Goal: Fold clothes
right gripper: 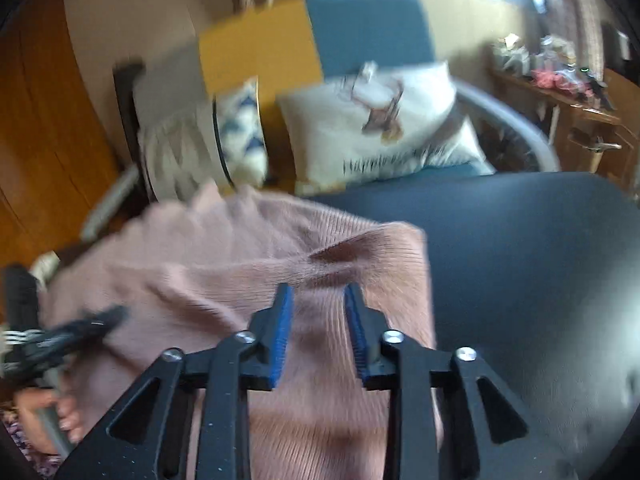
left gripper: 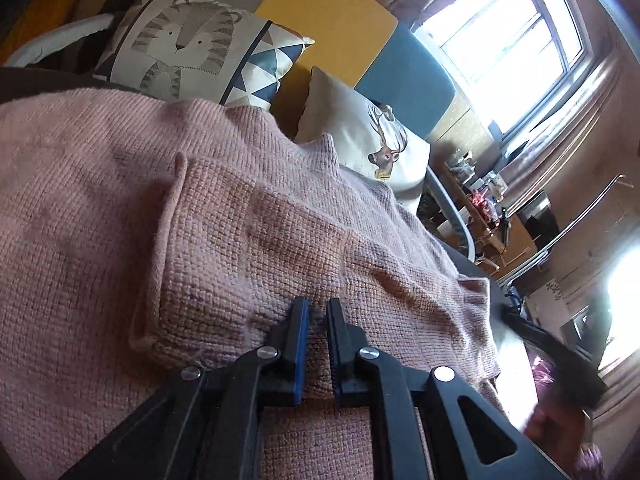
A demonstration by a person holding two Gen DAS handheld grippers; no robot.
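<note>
**Left wrist: keep the pinch, carry the fold over evenly**

Left wrist view shows your left gripper [left gripper: 318,305] with its jaws narrow, a thin gap between the blue pads, pressed into the pink sweater [left gripper: 200,208]. It looks as if a fold of knit sits between them, but you cannot be sure from this angle. The sweater lies spread on the dark seat [right gripper: 520,260], just in front of the deer pillow [left gripper: 360,136] and the tiger pillow [left gripper: 184,44].

Your right gripper [right gripper: 318,294] stands with jaws moderately wide over the sweater's edge nearest the bare seat, and cloth passes between the pads; whether it grips is unclear, as that view is blurred.

To do this fold well, judge both holds firm before lifting. Move both hands together toward the pillows' side, keep the edge taut, and lay it flat without bunching the ridge already raised beside the left gripper.
</note>
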